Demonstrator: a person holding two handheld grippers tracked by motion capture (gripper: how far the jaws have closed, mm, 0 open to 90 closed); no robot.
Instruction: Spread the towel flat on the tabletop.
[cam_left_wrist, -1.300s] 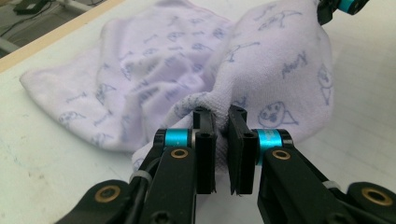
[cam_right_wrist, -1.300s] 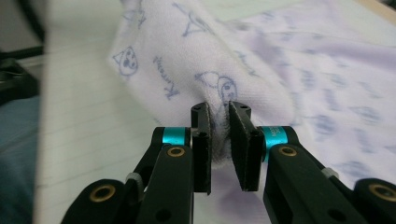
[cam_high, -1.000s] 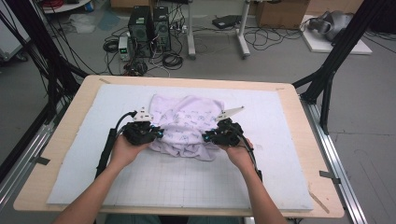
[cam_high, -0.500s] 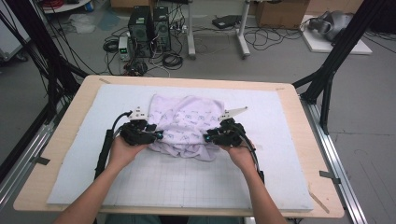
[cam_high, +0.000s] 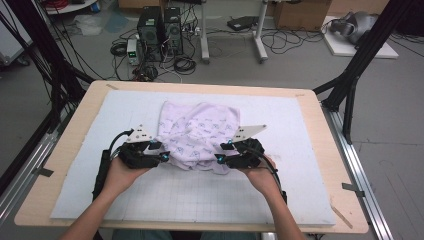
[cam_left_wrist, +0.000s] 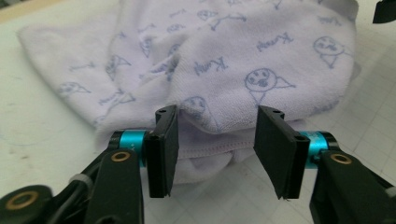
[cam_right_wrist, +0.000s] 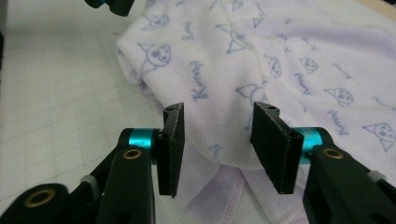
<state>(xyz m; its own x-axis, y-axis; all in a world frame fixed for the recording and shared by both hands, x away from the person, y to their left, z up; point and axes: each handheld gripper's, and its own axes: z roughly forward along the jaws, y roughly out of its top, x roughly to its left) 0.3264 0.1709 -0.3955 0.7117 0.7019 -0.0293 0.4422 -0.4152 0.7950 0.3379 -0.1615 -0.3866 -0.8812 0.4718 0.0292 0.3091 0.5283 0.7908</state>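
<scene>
Your left gripper (cam_high: 162, 157) sits at the cloth's 8 o'clock edge, your right gripper (cam_high: 218, 160) at its 5 o'clock edge, both low on the white grid mat (cam_high: 200, 200). The lavender printed towel (cam_high: 197, 132) lies bunched in a heap at mat centre, nearer 12 than 6, w/ its folded hem facing you.

Left gripper view: jaws stand apart & have just been opening; the towel's hem (cam_left_wrist: 210, 149) sits between the pads, but they don't press on it. There's a clear gap on the right-hand pad; the left-hand pad is v. close to the fabric, and contact is hard to judge from here. Right gripper view: same story, jaws apart, just been opening, the folded towel edge (cam_right_wrist: 224, 154) between them & unpinched.

Around you: the mat covers most of the wooden table (cam_high: 320, 115), bare wood showing at the rim. Beyond the table at 12 o'clock, on the floor, are PC towers (cam_high: 160, 27), a tangle of cables (cam_high: 185, 62) & a white stand (cam_high: 232, 42). Black frame struts (cam_high: 357, 75) rise at 2 o'clock, more struts (cam_high: 45, 60) at 10. A bit of tape (cam_high: 44, 171) sits on the rail at 9 o'clock.

Nothing lies on the mat between the grippers but the towel's own heap.
</scene>
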